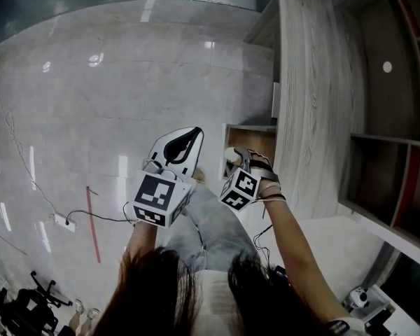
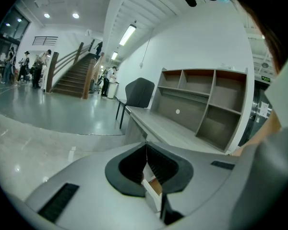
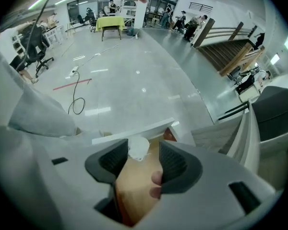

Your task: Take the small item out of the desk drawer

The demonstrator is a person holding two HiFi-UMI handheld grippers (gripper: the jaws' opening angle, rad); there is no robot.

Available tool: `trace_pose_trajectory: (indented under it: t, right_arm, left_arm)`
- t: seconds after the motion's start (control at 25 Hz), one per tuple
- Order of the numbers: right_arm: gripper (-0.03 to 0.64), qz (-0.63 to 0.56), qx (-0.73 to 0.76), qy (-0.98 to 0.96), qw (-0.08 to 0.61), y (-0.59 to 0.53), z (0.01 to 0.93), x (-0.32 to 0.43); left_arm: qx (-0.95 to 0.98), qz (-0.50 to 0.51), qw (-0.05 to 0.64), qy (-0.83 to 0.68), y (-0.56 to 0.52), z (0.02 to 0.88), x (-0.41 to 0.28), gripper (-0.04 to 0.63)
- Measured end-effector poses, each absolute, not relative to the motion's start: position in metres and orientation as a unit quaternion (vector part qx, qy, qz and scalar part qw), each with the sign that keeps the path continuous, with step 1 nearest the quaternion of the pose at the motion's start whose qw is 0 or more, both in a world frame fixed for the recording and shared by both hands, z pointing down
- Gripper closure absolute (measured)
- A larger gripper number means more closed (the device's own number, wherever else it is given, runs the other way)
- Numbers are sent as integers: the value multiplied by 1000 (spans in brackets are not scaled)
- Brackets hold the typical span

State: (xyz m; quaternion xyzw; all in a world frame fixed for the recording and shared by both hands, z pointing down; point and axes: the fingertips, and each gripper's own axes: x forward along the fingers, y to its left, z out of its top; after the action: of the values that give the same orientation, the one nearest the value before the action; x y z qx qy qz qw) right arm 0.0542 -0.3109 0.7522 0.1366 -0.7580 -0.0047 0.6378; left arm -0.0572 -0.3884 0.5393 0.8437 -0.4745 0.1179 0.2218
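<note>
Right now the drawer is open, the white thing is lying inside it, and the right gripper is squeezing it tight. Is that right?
Not quite. The right gripper is not squeezing it: its jaws stand apart and do not press on anything. The white thing does lie inside the open drawer, just past the jaws. The right gripper view shows this.

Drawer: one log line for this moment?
drawer: open | white item: inside, ungrasped | right tongs: open over drawer | left tongs: shut

Left gripper (image 2: 146, 150), jaws together, before desk (image 2: 168, 128)
</note>
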Motion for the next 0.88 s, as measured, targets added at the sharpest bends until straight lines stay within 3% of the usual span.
trace_pose_trajectory:
  t: [0.88]
  right_arm:
    - [406,3,89,-720,688,-313,828,65]
  left_arm:
    - [828,139,252,-481,-389,582,-67,580]
